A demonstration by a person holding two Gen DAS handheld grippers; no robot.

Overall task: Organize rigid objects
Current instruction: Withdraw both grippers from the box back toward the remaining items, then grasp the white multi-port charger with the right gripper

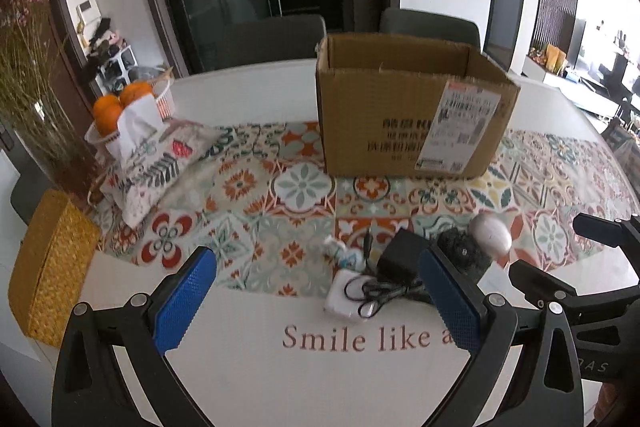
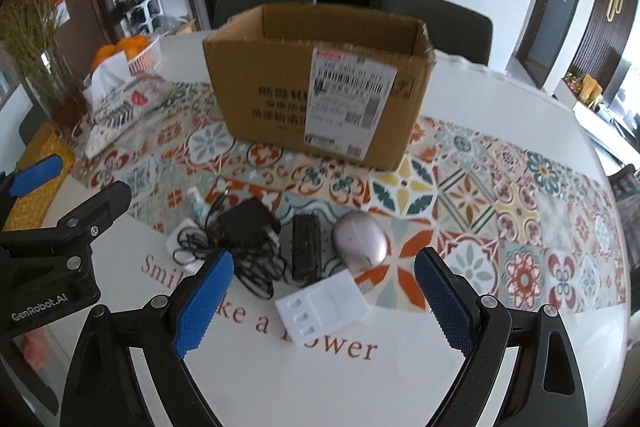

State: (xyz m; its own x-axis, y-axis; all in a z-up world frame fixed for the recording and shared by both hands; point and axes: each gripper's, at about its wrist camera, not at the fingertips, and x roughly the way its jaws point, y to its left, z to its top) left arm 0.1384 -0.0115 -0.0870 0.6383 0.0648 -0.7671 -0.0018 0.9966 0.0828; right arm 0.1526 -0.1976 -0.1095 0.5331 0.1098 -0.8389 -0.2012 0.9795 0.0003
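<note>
An open cardboard box (image 1: 408, 115) (image 2: 316, 83) stands on the patterned mat at the table's middle. In front of it lie a black power adapter with tangled cable (image 1: 398, 261) (image 2: 246, 227), a white charger (image 1: 346, 297) (image 2: 184, 233), a black rectangular device (image 2: 306, 247), a silver mouse (image 1: 490, 233) (image 2: 360, 241), a small bottle (image 1: 340, 253) (image 2: 196, 205) and a white plastic tray (image 2: 324, 307). My left gripper (image 1: 316, 303) is open, just short of the adapter. My right gripper (image 2: 320, 303) is open around the white tray, above it.
A floral tissue pouch (image 1: 160, 163), a white basket of oranges (image 1: 120, 107), a vase of dried flowers (image 1: 36, 99) and a yellow woven box (image 1: 48, 271) stand at the left. Two chairs (image 1: 428, 25) are behind the table. The right gripper shows at the left wrist view's right edge (image 1: 576, 267).
</note>
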